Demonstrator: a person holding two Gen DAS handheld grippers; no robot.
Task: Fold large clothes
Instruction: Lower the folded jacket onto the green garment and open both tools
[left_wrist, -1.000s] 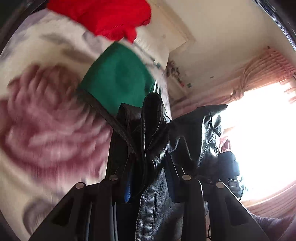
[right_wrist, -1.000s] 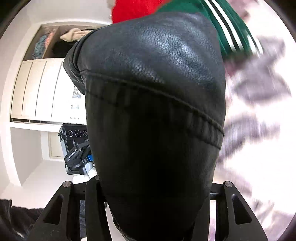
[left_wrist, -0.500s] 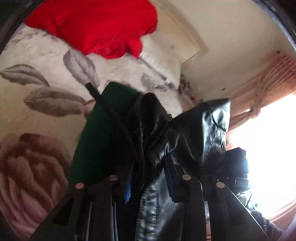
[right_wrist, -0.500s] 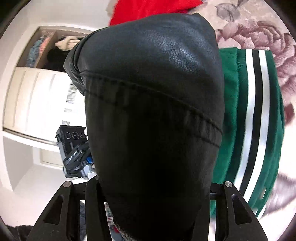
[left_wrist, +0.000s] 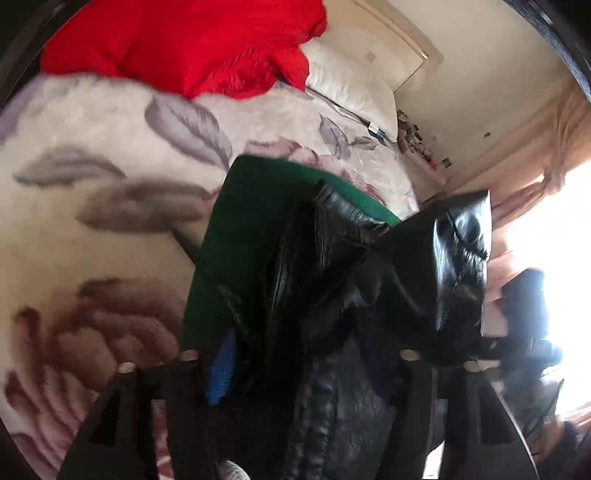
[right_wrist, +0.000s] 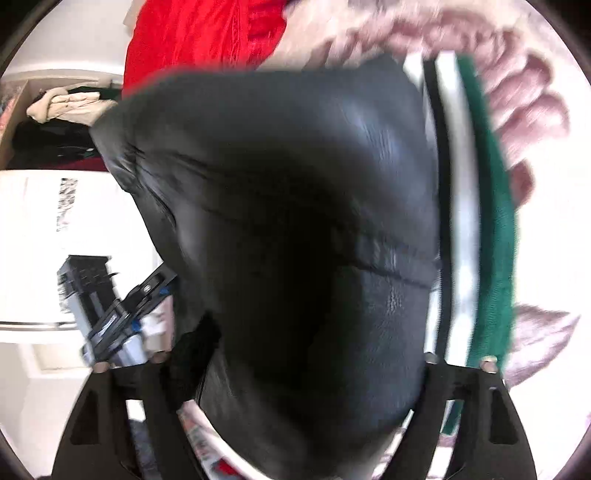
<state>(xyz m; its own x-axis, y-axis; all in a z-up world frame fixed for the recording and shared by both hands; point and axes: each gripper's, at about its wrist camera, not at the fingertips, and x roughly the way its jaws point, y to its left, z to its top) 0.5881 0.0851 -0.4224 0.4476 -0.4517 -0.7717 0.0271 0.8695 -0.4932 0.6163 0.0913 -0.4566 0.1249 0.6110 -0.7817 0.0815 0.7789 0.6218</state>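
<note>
Black leather jacket (left_wrist: 369, 295) sits between each opening hand-held gripper's (left_wrist: 303, 369) parting jaws.

This was a bedroom in somebody's home. A big bed (left_wrist: 110, 229) filled most of the room, and its soft cream blanket had big pink roses and grey leaves on it. A white pillow (left_wrist: 351, 92) lay at the far end. Pink curtains (left_wrist: 546, 173) hung by a very bright window. A white wardrobe (right_wrist: 40, 243) stood by the wall, with clothes stuffed into the open shelf (right_wrist: 62, 122) on top. Clothes lay on the bed, like a red top (left_wrist: 192, 40) and a green garment (left_wrist: 255, 229).
</note>
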